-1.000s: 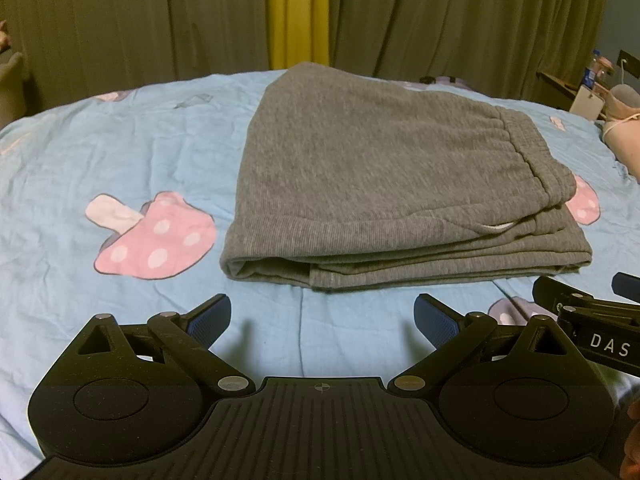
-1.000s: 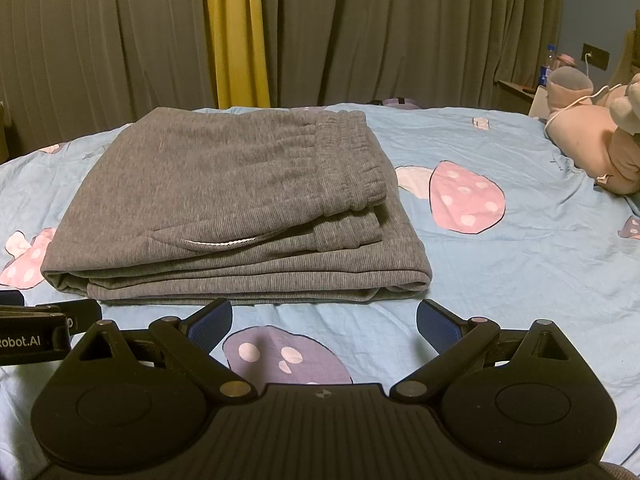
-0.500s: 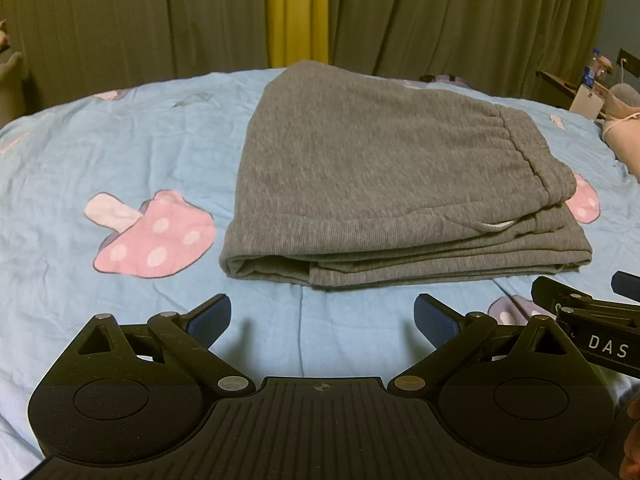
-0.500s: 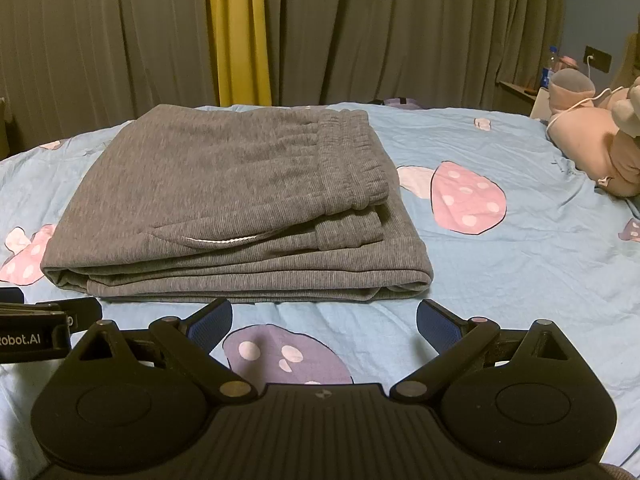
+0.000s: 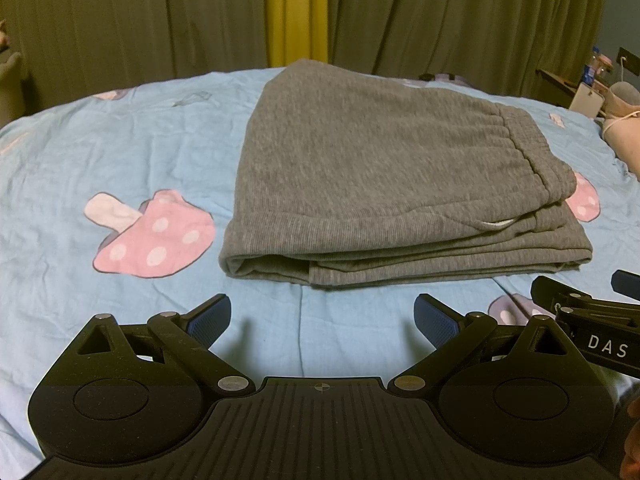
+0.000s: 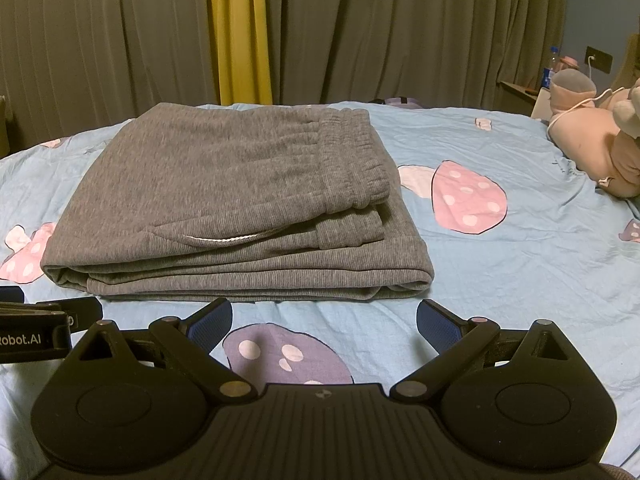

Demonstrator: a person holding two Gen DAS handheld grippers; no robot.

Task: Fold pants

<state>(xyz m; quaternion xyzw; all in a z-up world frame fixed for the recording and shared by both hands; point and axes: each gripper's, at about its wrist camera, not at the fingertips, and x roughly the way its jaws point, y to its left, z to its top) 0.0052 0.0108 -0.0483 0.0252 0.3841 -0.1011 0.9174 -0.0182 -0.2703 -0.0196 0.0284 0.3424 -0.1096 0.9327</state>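
The grey pants (image 5: pixel 384 184) are showing a soft ribbed knit; the bedsheet (image 5: pixel 100 152) is looking like thin creased cotton; the left tool (image 5: pixel 322 316) is wearing matt black plastic.

Place: home bedroom
Bed: light-blue sheet (image 6: pixel 520 280) printed with pink mushrooms (image 6: pixel 468 198), filling the whole lower view
Window side: floor-length olive curtains (image 6: pixel 400 32) with one yellow panel (image 6: pixel 240 32) behind the bed
Bedside: small shelf (image 6: pixel 518 92) with a bottle (image 6: pixel 551 65), wall socket (image 6: pixel 599 60) with a cable plugged in
Soft things: pink plush toy (image 6: pixel 592 140) lying at the bed's right edge
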